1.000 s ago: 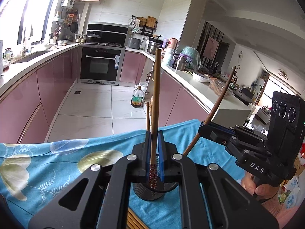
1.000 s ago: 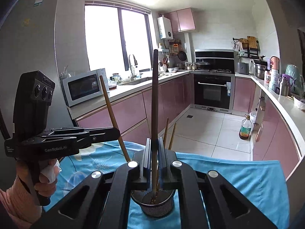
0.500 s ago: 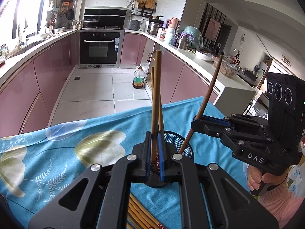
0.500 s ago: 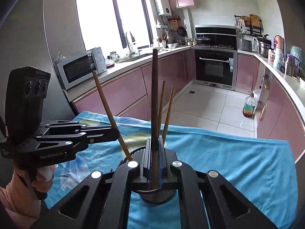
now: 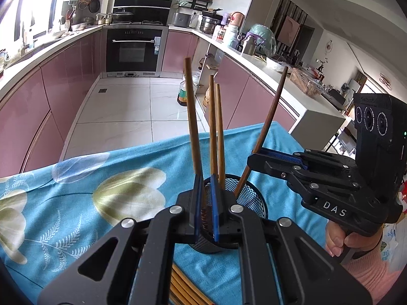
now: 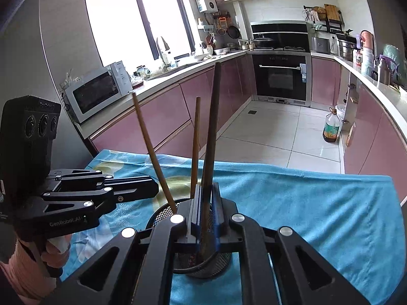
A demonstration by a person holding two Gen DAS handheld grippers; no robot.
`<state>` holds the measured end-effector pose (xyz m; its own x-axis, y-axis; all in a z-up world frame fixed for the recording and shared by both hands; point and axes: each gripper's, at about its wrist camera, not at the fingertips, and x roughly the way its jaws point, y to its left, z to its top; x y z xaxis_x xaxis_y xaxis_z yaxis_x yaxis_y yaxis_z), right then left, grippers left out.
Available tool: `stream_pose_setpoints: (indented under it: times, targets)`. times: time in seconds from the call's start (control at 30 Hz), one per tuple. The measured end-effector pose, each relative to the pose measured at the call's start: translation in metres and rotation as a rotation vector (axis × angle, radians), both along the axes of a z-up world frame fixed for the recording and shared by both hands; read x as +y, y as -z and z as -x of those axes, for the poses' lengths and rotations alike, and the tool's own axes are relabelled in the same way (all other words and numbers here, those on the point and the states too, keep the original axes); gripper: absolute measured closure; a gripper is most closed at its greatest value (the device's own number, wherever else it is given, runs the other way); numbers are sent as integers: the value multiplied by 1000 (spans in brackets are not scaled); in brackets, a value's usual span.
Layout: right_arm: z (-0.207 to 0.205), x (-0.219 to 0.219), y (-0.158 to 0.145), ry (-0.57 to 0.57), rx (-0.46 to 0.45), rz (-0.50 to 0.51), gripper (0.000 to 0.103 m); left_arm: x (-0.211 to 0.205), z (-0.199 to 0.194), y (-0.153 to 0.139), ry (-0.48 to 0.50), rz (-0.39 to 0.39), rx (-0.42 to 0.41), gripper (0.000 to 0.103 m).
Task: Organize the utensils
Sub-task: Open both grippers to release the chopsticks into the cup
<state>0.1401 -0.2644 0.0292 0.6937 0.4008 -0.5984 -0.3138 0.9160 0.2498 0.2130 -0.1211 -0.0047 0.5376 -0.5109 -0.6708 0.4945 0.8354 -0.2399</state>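
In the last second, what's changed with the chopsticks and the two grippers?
Both grippers have come down toward the mesh cup. The left gripper and right gripper each lowered a chopstick so its lower end now sits inside the cup. Neither has let go. The two chopsticks already standing there and the blue cloth stayed put.

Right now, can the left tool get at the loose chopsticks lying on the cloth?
Probably not yet: the left tool is shut on a chopstick at the mesh cup. The loose chopsticks lie uncovered on the cloth just beneath it, so the way looks free once it lets go.
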Motion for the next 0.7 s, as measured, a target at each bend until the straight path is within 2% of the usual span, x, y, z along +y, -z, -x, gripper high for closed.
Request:
stream_pose_setpoints:
  times: [0.23, 0.57, 0.67, 0.7]
  targets:
    - [-2, -2, 2, 22, -9, -10, 88, 2, 2, 0, -23, 11, -16, 94]
    - [11, -3, -2, 26, -35, -13, 77, 19, 29, -4, -72, 40, -74, 70]
    - [23, -1, -8, 18, -66, -11, 69, 28, 40, -7, -98, 39, -102, 58]
    - [28, 0, -11, 10, -79, -14, 68, 32, 44, -7, -110, 40, -108, 57]
